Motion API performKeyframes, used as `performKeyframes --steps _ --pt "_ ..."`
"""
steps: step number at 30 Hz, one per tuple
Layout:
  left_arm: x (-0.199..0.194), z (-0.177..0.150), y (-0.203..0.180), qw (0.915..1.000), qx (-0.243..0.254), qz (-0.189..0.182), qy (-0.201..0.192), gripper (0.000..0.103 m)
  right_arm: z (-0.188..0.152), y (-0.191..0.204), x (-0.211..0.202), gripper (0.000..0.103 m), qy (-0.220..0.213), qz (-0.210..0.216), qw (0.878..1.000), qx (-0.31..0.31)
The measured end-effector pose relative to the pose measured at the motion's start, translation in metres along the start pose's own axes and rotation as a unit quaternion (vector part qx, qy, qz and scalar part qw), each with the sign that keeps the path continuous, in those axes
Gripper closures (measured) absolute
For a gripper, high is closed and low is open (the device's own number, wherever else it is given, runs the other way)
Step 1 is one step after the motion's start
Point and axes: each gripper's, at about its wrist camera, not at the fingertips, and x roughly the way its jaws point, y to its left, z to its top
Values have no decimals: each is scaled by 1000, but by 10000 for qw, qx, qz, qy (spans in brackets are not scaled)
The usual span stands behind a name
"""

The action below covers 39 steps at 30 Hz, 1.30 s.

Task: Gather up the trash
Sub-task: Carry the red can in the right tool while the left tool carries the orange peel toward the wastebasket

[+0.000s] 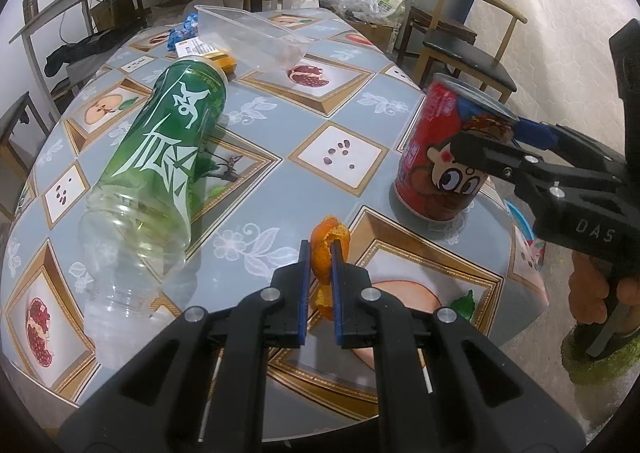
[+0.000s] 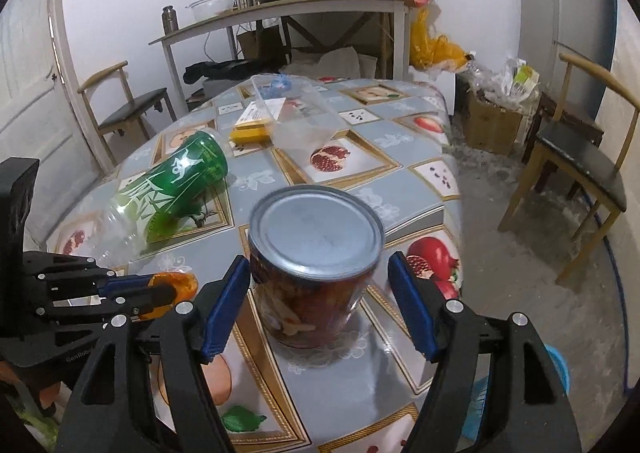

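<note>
An orange peel point(image 1: 332, 237) hangs pinched between the blue pads of my left gripper point(image 1: 320, 249), just above the patterned tablecloth point(image 1: 280, 189). The right wrist view shows that gripper point(image 2: 160, 293) low on the left, shut on the peel point(image 2: 176, 283). A red can point(image 1: 440, 157) with a cartoon label stands upright near the table's right edge. My right gripper point(image 2: 320, 265) straddles the can point(image 2: 316, 237) just under its grey lid, open, with a small gap at the right pad. From the left wrist camera it point(image 1: 496, 125) reaches in from the right.
A green-labelled plastic bottle point(image 1: 168, 149) lies on its side to the left. Farther back sit a clear plastic tub point(image 1: 248, 37) and a yellow box point(image 1: 212, 53). A blue bin point(image 2: 556, 369) stands on the floor at the right, and wooden chairs point(image 2: 580, 165) surround the table.
</note>
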Motion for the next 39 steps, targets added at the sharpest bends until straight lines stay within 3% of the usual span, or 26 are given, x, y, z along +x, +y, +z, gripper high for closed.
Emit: performKeyframes --steps 14,21,27,29,31,39 --pt "-1 1 2 10000 -8 6 22 95 6 6 10 33 13 111 9999 44" --pt "1 1 4 10000 -67 -27 14 95 15 11 16 25 -13 80 9999 -81" --pt "1 0 3 10000 -61 -57 -3 95 22 17 23 25 5 57 9996 -260" --pt "1 0 3 10000 -60 -68 -24 95 23 17 23 25 -2 11 9997 -234" --pt "-1 0 2 9999 -59 -77 -54 95 24 16 22 38 -5 18 9998 -176" --pt "-7 0 -1 9998 -46 -144 -147 95 21 -1 10 39 -54 193 9994 277"
